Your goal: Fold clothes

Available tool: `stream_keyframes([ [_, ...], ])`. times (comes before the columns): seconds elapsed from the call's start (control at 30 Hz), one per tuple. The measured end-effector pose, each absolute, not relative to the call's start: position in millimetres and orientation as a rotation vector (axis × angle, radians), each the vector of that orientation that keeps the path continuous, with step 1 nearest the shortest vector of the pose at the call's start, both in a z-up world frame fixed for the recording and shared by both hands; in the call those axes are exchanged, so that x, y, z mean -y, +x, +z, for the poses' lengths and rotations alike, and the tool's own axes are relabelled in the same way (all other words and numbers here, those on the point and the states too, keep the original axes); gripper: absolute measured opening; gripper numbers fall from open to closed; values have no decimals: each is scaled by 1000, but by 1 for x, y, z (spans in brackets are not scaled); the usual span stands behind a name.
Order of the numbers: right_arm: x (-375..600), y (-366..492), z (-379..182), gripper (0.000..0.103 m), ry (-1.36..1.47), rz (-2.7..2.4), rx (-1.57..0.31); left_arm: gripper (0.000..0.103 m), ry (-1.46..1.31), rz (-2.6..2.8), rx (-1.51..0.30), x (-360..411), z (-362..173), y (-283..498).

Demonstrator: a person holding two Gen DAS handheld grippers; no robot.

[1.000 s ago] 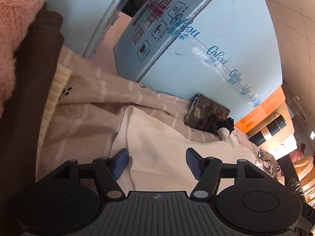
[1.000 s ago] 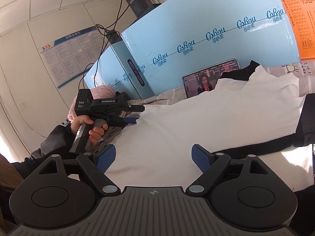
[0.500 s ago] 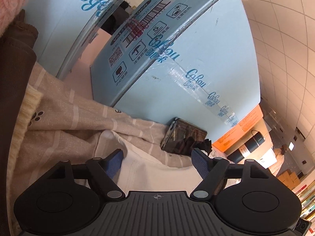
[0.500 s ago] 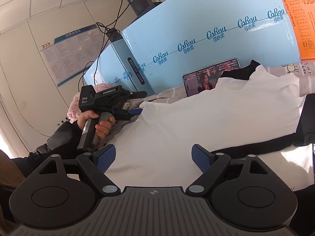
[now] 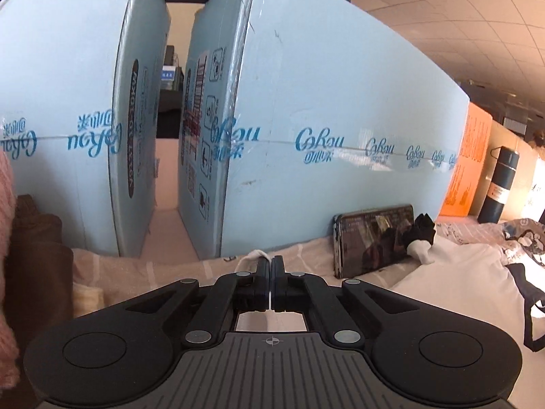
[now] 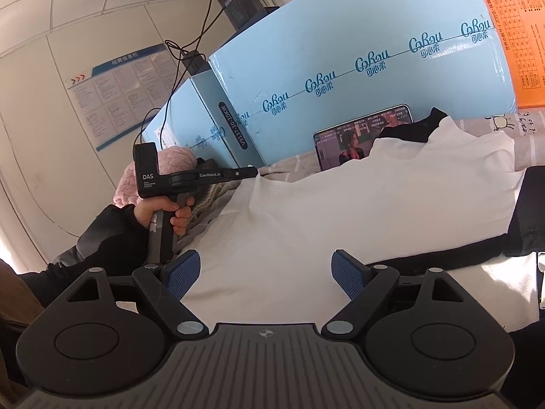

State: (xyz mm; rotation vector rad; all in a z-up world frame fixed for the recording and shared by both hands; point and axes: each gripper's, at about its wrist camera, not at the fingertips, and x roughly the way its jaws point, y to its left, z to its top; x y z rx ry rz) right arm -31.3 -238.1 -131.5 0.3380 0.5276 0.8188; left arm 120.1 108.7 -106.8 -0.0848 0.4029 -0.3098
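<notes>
A white garment [image 6: 340, 211] with black trim lies spread over a beige striped bedsheet [image 5: 136, 266]. My left gripper [image 5: 270, 262] is closing tight on the garment's left corner, and a thin edge of white cloth shows between the pressed pads. In the right wrist view the left gripper [image 6: 253, 172] holds that corner raised a little above the bed, with a hand [image 6: 163, 209] on its grip. My right gripper [image 6: 265, 272] hovers open over the garment's near edge, with nothing between its blue pads [image 6: 182, 274].
Tall light-blue cartons [image 5: 340, 102] wall off the far side of the bed. A phone [image 5: 371, 242] leans against one, its screen lit. Brown folded clothes [image 5: 34, 272] and a pink knit [image 6: 170, 160] lie at the left. A dark flask [image 5: 500, 184] stands by an orange box [image 5: 466, 163].
The left gripper rolled upright, rose a little and went from open to shut on the white garment's corner, lifting it. The right gripper stayed still and open.
</notes>
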Motion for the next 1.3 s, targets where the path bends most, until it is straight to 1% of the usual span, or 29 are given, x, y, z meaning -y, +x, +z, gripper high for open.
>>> stream_keyframes([
  [0.1, 238, -31, -132, 83, 337, 819, -531, 0, -59, -293, -438, -107, -111, 135],
  [0.2, 238, -31, -131, 83, 334, 817, -530, 0, 90, -216, -496, -97, -125, 147],
  [0.27, 238, -32, -131, 83, 336, 818, -527, 8, 167, -170, -519, -94, -133, 149],
  [0.3, 238, -32, -131, 83, 336, 819, -529, 9, 219, -135, -518, -91, -136, 148],
  [0.37, 237, -31, -132, 83, 334, 818, -535, 17, 307, -37, -514, -83, -140, 149],
  [0.43, 237, -31, -132, 83, 331, 816, -539, 24, 321, 63, -517, -83, -141, 153],
  [0.47, 237, -31, -132, 83, 330, 816, -538, 26, 289, 61, -512, -86, -138, 151],
  [0.5, 237, -31, -131, 83, 330, 816, -538, 34, 244, 38, -503, -90, -134, 148],
  [0.53, 237, -31, -131, 84, 331, 816, -537, 47, 210, 20, -493, -92, -128, 143],
  [0.57, 237, -31, -132, 84, 331, 815, -539, 54, 182, 7, -475, -93, -120, 135],
  [0.6, 237, -30, -132, 84, 328, 814, -541, 66, 155, -11, -449, -95, -111, 125],
  [0.63, 236, -30, -132, 84, 325, 812, -543, 69, 129, -33, -431, -96, -103, 114],
  [0.73, 237, -32, -130, 84, 322, 817, -530, 68, 76, -127, -439, -99, -93, 72],
  [0.8, 237, -34, -129, 84, 320, 823, -520, 68, 73, -167, -476, -96, -99, 41],
  [0.87, 236, -37, -128, 84, 313, 831, -510, 65, 73, -202, -522, -93, -106, 14],
  [0.93, 235, -38, -127, 84, 303, 839, -505, 52, 84, -212, -598, -93, -120, -1],
  [0.97, 234, -39, -127, 84, 298, 842, -502, 49, 87, -214, -631, -92, -127, -5],
  [1.0, 233, -40, -127, 84, 293, 842, -500, 40, 90, -214, -652, -91, -132, -9],
  [1.07, 232, -41, -127, 84, 284, 838, -494, 33, 100, -210, -657, -89, -135, -18],
  [1.1, 232, -41, -127, 84, 282, 834, -492, 13, 112, -201, -653, -88, -134, -21],
  [1.13, 232, -42, -127, 84, 282, 829, -490, 5, 123, -192, -649, -87, -134, -24],
  [1.27, 235, -43, -126, 84, 289, 817, -475, 4, 224, -83, -642, -83, -137, -38],
  [1.3, 236, -43, -126, 84, 291, 817, -470, 5, 240, -51, -632, -82, -136, -42],
])
